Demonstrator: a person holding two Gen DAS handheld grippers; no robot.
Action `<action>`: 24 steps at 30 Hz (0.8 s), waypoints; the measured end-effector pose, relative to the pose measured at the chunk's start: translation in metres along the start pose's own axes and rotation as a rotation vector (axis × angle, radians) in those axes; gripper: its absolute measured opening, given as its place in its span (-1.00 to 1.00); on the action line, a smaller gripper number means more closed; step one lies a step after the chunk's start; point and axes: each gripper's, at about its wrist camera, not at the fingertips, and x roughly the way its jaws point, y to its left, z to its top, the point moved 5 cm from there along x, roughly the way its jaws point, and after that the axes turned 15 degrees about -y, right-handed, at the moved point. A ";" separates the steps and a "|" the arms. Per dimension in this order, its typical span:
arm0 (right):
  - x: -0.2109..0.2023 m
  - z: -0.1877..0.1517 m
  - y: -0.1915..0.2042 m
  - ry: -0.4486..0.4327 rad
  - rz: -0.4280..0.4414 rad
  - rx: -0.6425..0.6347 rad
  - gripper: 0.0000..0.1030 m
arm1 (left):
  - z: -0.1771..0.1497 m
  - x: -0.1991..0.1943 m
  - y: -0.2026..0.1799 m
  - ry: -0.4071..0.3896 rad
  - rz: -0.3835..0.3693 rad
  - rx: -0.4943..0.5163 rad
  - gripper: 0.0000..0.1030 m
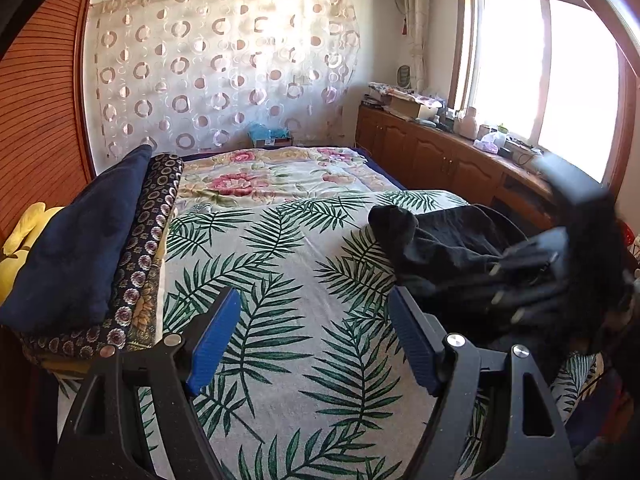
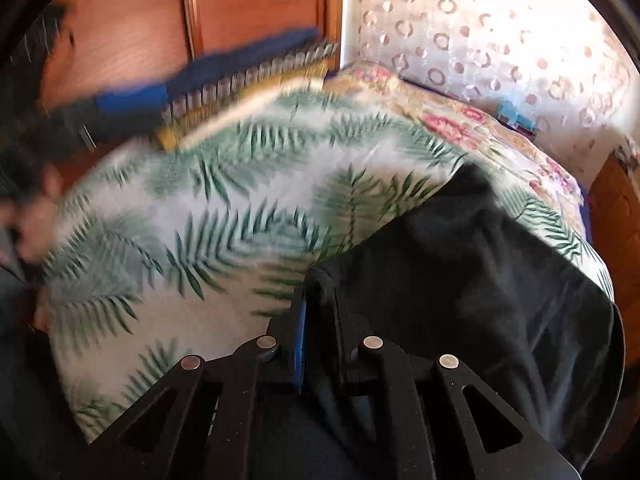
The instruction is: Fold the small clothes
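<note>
Lying crumpled near the right edge of a leaf-print bed (image 1: pixel 280 248), a black garment (image 2: pixel 460 280) is pinched by the right gripper (image 2: pixel 320 304); the left gripper (image 1: pixel 314 340) hovers beside it, fingers apart.

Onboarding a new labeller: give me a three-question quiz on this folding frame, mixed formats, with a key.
1. True or false: the left gripper has its jaws closed on the black garment.
2. Multiple choice: what is the right gripper doing? A) hanging open above the bed B) pinching an edge of the black garment C) holding the navy cushion
3. Fill in: the black garment lies on a bed cover printed with green ____ leaves.

Key: 1 false, its jaws stand open over the bare cover. 2 B. 3 palm.
</note>
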 end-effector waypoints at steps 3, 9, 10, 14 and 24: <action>-0.032 0.024 -0.035 -0.089 -0.080 0.008 -0.79 | -0.001 0.012 -0.006 0.021 -0.018 0.011 0.50; -0.070 0.038 -0.137 -0.112 -0.313 0.017 -0.79 | -0.004 0.034 -0.021 0.056 -0.052 0.044 0.50; -0.072 0.034 -0.156 -0.098 -0.347 0.033 -0.79 | -0.005 0.037 -0.025 0.063 -0.060 0.048 0.50; -0.057 0.007 -0.213 -0.019 -0.453 0.105 -0.79 | -0.009 0.044 -0.036 0.085 -0.078 0.059 0.50; -0.036 -0.018 -0.206 0.005 -0.517 0.134 0.00 | -0.018 0.048 -0.064 0.124 -0.110 0.083 0.50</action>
